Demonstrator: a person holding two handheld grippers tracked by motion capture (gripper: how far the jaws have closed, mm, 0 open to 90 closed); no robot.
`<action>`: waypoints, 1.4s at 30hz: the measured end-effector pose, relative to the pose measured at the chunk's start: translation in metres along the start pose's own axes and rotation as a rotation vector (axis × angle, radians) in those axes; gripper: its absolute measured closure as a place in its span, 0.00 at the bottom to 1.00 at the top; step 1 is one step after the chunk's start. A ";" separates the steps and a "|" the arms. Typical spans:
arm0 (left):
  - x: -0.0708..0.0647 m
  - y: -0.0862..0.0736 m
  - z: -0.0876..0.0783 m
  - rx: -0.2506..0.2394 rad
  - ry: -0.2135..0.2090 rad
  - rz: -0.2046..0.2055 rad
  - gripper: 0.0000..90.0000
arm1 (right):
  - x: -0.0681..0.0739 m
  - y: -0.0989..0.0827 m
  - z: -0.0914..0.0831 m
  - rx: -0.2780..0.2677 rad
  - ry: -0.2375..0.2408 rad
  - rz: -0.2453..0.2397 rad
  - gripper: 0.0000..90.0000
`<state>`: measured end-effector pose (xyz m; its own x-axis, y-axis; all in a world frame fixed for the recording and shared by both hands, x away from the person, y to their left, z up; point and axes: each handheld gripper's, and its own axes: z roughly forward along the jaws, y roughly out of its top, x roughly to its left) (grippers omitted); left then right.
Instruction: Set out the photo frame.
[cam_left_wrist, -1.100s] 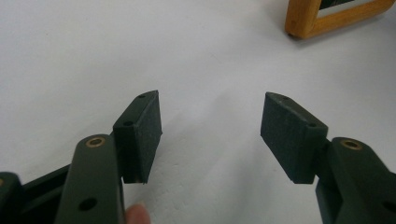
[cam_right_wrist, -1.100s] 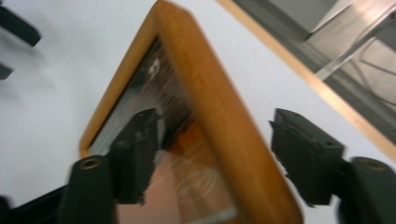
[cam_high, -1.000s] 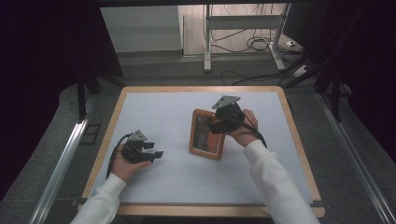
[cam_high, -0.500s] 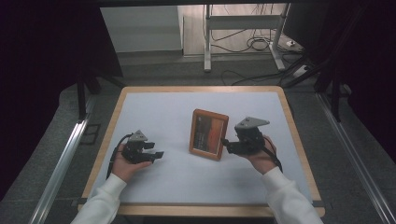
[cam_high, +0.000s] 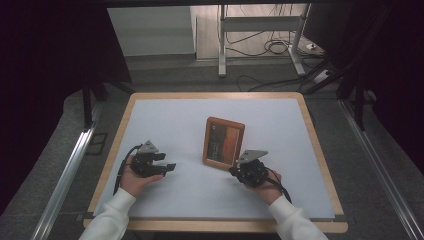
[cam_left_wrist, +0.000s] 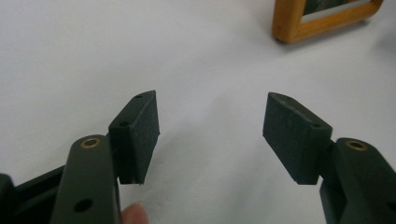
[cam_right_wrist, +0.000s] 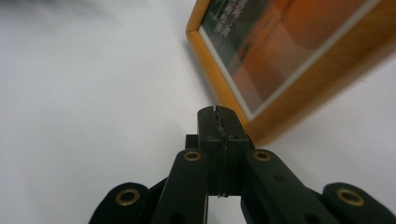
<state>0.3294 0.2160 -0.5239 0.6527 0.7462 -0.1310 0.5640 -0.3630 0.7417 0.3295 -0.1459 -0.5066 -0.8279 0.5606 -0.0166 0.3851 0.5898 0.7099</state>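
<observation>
A wooden picture frame (cam_high: 224, 142) with an orange and dark picture sits mid-table on the white mat; whether it stands or lies flat I cannot tell. My right gripper (cam_high: 232, 171) rests on the mat by the frame's near right corner. Its jaws have just been closing and now meet, with nothing between them. In the right gripper view the shut tips (cam_right_wrist: 218, 112) sit just short of the frame (cam_right_wrist: 299, 60). My left gripper (cam_high: 167, 162) lies at the near left, open and empty. Its pads (cam_left_wrist: 135, 133) stand wide apart, with the frame's corner (cam_left_wrist: 322, 23) far off.
The white mat (cam_high: 175, 120) covers a table with a wooden rim (cam_high: 215, 95). Beyond the far edge stand a metal stand (cam_high: 260, 30) and loose cables (cam_high: 277, 47) on the floor. Metal rails (cam_high: 65, 175) run along both sides of the table.
My right hand left the top of the frame, came down toward the near side, and now rests by its near right corner with the jaws closed. The left hand stayed put.
</observation>
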 end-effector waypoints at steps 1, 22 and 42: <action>-0.002 0.000 -0.001 -0.003 0.003 -0.003 0.39 | 0.000 0.000 0.004 0.009 -0.008 -0.011 1.00; -0.011 0.001 -0.005 -0.017 -0.008 0.001 0.37 | -0.019 -0.007 0.012 0.010 -0.068 0.017 1.00; -0.018 -0.010 -0.011 -0.014 -0.001 -0.007 0.37 | -0.024 -0.031 -0.049 -0.128 -0.082 0.095 0.99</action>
<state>0.3061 0.2121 -0.5211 0.6493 0.7480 -0.1375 0.5616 -0.3496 0.7499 0.3175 -0.2064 -0.4936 -0.7525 0.6586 0.0008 0.4004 0.4565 0.7945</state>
